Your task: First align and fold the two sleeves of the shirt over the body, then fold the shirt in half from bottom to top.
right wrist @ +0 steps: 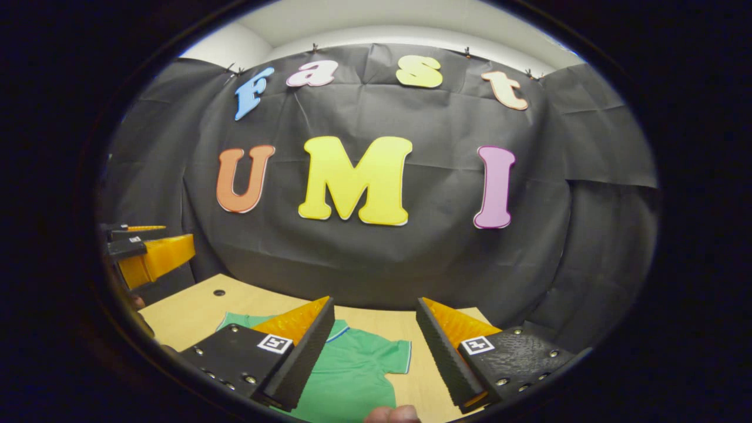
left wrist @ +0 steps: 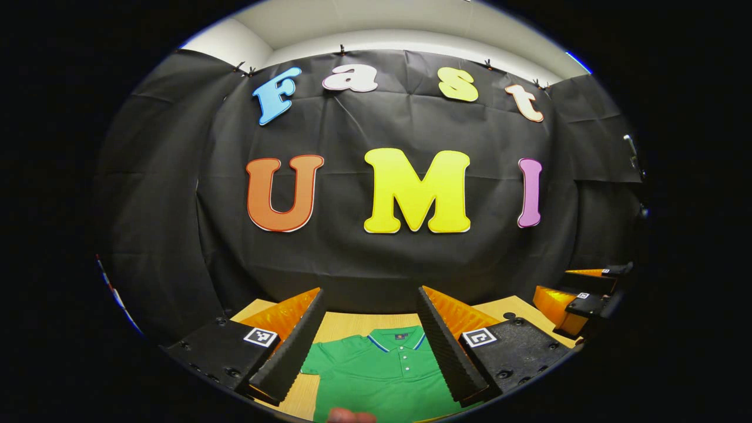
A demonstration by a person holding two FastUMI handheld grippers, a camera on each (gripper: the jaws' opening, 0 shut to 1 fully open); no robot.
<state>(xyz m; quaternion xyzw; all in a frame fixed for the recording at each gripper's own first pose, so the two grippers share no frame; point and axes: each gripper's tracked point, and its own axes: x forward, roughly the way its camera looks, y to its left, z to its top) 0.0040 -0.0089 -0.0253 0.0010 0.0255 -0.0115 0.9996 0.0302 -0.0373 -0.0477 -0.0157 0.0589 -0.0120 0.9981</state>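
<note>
A green polo shirt lies flat on the wooden table, its collar toward the back wall. In the left gripper view it shows between the fingers of my left gripper, which hovers open above it and holds nothing. In the right gripper view the shirt lies low in the middle, with one short sleeve spread out to the side. My right gripper is open above that side, nothing between its fingers. Each gripper shows at the edge of the other's view, the right gripper and the left gripper.
The table ends at the black cloth wall behind. A small round hole sits in the tabletop near its far left corner. A fingertip of the holding hand pokes in at the bottom edge.
</note>
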